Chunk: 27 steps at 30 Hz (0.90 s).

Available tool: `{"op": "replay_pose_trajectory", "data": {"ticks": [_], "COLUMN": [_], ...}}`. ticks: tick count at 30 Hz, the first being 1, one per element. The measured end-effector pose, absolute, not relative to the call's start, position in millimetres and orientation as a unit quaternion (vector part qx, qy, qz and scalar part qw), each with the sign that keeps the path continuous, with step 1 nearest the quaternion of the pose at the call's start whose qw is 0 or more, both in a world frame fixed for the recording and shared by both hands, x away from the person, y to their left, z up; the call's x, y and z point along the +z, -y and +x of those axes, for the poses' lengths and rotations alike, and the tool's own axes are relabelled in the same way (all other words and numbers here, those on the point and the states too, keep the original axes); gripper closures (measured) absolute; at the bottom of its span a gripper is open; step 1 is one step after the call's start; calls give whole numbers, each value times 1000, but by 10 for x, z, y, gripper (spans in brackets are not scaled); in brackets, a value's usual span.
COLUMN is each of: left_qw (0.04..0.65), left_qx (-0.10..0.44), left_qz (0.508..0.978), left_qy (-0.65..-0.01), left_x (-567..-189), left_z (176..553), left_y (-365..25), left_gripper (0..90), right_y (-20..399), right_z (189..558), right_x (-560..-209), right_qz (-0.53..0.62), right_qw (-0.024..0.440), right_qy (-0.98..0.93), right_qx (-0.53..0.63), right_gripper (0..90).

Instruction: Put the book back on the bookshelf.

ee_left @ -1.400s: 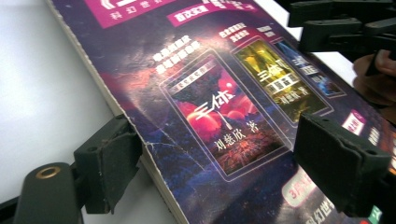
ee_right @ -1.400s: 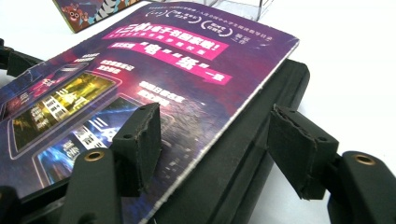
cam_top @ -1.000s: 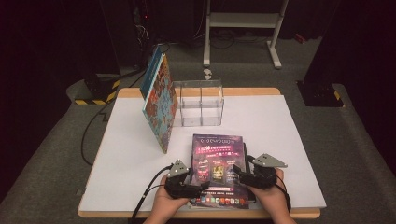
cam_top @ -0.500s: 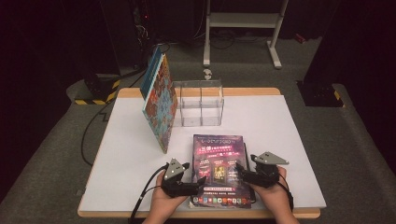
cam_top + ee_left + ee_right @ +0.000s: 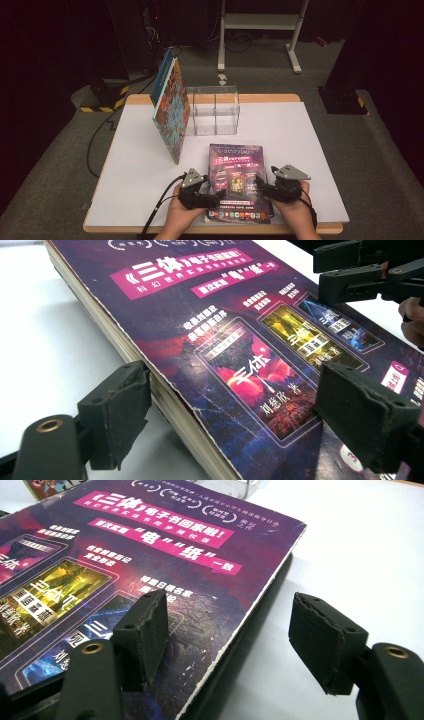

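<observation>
1. We set both grippers at the purple book (image 5: 236, 182), which lies flat at the table's (image 5: 310, 150) near edge.
2. The left gripper (image 5: 250, 415) and the right gripper (image 5: 235, 640) straddle its side edges, jaws open; the right jaws have just been closing, not yet pressing.
3. Next we must close both and lift evenly.

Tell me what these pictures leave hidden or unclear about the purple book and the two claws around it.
- High view: the purple book has its near side edges covered by the left claw and right claw.
- Left claw view: the book's near corner is cut off by the bottom edge.
- Right claw view: the book's underside is lost in shadow.
- High view: cover print is too small to read.
- High view: the clear box is see-through; any contents cannot be told.
</observation>
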<state>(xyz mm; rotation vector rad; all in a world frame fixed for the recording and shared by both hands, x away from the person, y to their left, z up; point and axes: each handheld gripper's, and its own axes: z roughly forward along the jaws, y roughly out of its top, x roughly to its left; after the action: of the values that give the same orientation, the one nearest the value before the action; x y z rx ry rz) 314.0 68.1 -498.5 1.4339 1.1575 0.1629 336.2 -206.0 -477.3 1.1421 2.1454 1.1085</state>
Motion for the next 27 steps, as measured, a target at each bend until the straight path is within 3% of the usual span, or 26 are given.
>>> {"op": "replay_pose_trajectory", "data": {"ticks": [8, 13, 27], "left_qw": [601, 602, 596], "left_qx": [79, 85, 20], "left_qz": [636, 617, 607], "left_qy": [-477, -500, -525], "left_x": [-4926, -4983, -5060], "left_z": [3102, 3191, 3389], "left_y": [-562, -606, -497], "left_gripper": [163, 164, 42], "right_y": [2195, 2235, 2179], "right_z": [3344, 3370, 3462], "right_x": [-4753, -4767, -4878], "right_qz": [430, 433, 450], "right_qw": [237, 196, 126], "right_qy": [-775, -769, -763], "right_qx": [398, 427, 446], "right_gripper": [339, 309, 140]}}
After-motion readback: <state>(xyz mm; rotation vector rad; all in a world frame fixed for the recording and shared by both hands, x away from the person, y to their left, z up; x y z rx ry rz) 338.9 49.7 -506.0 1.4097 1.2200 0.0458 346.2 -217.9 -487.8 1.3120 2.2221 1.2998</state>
